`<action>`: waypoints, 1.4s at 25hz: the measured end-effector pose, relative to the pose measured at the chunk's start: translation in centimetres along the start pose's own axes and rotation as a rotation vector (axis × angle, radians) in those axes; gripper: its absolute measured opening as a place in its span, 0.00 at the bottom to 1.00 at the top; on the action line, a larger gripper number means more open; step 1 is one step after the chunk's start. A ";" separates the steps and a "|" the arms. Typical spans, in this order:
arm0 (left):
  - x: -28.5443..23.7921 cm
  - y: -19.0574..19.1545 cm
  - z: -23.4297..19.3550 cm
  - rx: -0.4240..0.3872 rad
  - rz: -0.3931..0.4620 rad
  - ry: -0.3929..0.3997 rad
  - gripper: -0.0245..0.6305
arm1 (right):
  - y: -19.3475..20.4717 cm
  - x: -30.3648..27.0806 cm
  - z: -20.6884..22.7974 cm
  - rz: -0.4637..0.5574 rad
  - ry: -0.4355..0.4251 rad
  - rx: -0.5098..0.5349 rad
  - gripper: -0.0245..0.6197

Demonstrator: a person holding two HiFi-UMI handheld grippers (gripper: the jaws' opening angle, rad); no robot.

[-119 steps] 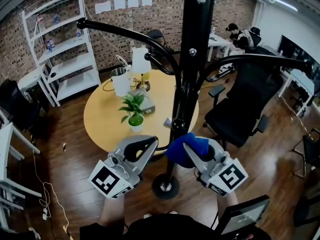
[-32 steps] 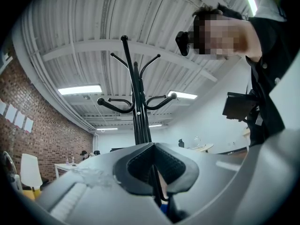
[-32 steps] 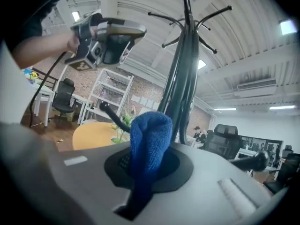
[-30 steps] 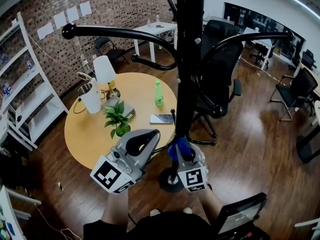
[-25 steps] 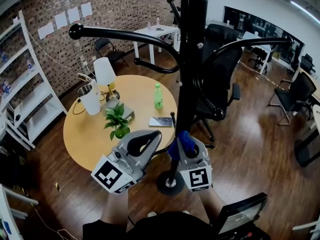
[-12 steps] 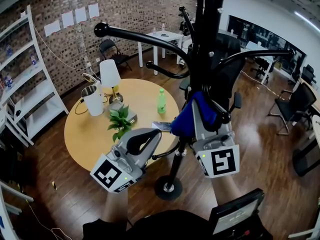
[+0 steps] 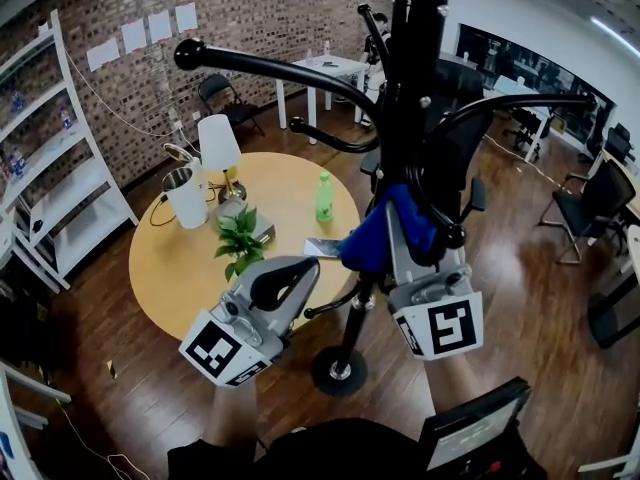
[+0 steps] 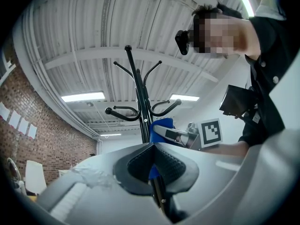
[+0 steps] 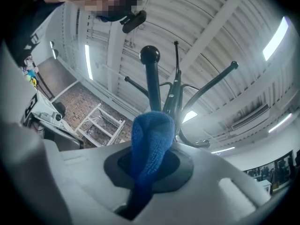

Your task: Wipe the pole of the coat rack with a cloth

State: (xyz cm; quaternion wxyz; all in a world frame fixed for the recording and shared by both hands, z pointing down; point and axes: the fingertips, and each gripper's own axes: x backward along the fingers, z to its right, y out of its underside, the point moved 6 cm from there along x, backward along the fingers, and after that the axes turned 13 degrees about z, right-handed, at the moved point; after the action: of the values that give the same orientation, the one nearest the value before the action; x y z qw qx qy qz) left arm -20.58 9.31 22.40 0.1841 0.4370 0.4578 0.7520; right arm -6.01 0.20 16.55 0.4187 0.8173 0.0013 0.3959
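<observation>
Low in the head view, left gripper (image 7: 302, 271) with jaws pressed together on nothing, just left of the coat rack pole (image 7: 405, 118). Right of centre and a little farther out, right gripper (image 7: 395, 218) clamped tight on a blue cloth (image 7: 368, 243), cloth bunched past the tips and lying against the pole, beneath the curved hooks (image 7: 270, 65). Beyond, at left, round table (image 7: 190, 268).

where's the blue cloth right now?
In the head view, right of centre: the blue cloth sits clamped in the right gripper, against the coat rack pole, beside the round table.
</observation>
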 end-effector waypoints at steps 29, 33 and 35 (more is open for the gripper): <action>0.1 2.3 3.2 0.060 -0.070 0.028 0.03 | 19.7 17.1 -10.7 -0.642 -0.095 -0.240 0.07; 0.2 2.2 3.4 0.051 -0.079 0.034 0.03 | 19.7 17.2 -10.4 -0.649 -0.079 -0.235 0.07; 0.4 2.1 3.2 0.043 -0.080 0.030 0.03 | 18.8 17.0 -9.7 -0.626 -0.035 -0.234 0.07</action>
State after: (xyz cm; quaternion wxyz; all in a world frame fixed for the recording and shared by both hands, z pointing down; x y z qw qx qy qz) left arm -17.87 10.20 25.06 0.1977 0.4108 0.4936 0.7406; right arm -6.79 0.32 43.71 0.6108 0.7303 0.2000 0.2315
